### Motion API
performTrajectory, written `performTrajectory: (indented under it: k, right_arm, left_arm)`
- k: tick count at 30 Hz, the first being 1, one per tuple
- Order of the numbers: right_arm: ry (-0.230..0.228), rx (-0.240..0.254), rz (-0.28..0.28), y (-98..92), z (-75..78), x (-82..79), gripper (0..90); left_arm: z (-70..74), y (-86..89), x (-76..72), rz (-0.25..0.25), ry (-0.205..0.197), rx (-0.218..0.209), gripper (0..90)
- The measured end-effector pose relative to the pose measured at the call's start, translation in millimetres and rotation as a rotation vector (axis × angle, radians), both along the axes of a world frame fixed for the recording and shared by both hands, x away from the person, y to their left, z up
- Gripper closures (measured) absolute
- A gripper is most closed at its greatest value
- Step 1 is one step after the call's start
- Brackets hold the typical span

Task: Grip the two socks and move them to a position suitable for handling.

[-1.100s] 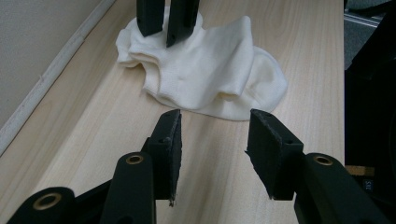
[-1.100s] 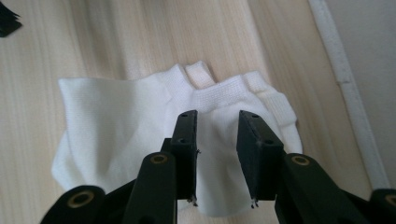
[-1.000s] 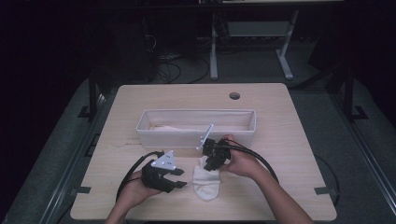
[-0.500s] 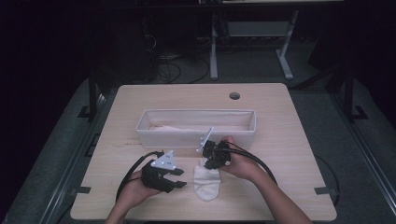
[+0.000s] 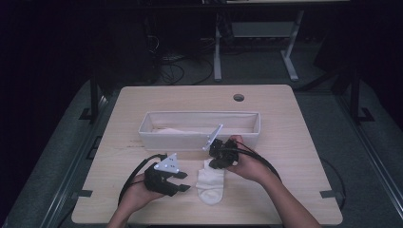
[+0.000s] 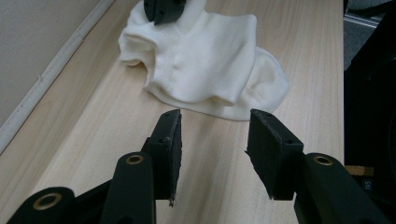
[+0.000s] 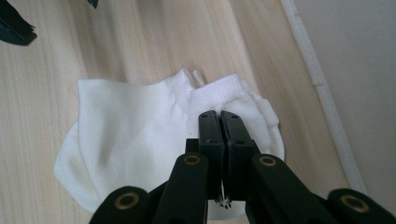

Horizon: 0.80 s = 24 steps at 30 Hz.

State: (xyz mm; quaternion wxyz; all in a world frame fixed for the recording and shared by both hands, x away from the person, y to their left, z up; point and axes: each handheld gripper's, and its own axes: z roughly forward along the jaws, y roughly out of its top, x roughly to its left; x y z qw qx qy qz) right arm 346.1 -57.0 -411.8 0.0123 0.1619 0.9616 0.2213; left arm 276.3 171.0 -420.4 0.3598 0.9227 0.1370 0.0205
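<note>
On table, right tool [image 7: 219, 116] pinching sock [image 7: 135, 135]

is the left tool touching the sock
Apart. The left gripper view shows bare table between the left tool and the sock.

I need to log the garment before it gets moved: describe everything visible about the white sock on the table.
The white sock is a short ankle sock of ribbed knit fabric, cream-white and clean. It lies flat but rumpled on the light wooden table, just in front of the long white bin. The right gripper has just closed its jaws, and they pinch a fold of cloth at the cuff end. The left gripper waits open beside the sock, not touching it.
</note>
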Motion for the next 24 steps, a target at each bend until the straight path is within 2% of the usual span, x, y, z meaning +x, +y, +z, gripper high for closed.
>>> performTrajectory:
  k: [5, 8, 15, 19, 24]
  right_arm:
    - [-0.013, -0.005, -0.021, 1.9, -2.9, 6.4, 87.7]
    - [-0.002, -0.023, -0.028, 4.7, -9.6, 10.2, 87.5]
    - [0.027, -0.033, -0.038, 6.2, -20.2, 15.7, 84.8]
    - [0.020, -0.020, -0.040, 3.8, -17.4, 14.0, 80.9]
    - [0.015, 0.011, -0.030, -1.2, -7.0, 7.1, 78.7]
  left_arm:
    - [0.8, 0.3, -0.5, 0.002, -0.001, 0.001, 54.6]
    - [0.9, 0.5, -0.4, 0.002, -0.002, -0.001, 54.6]
    - [1.2, 1.2, -0.4, 0.002, -0.001, -0.006, 54.5]
    - [1.3, 1.2, -0.4, 0.001, -0.002, -0.006, 54.5]
    - [1.2, 0.5, -0.5, 0.000, -0.003, -0.005, 54.4]
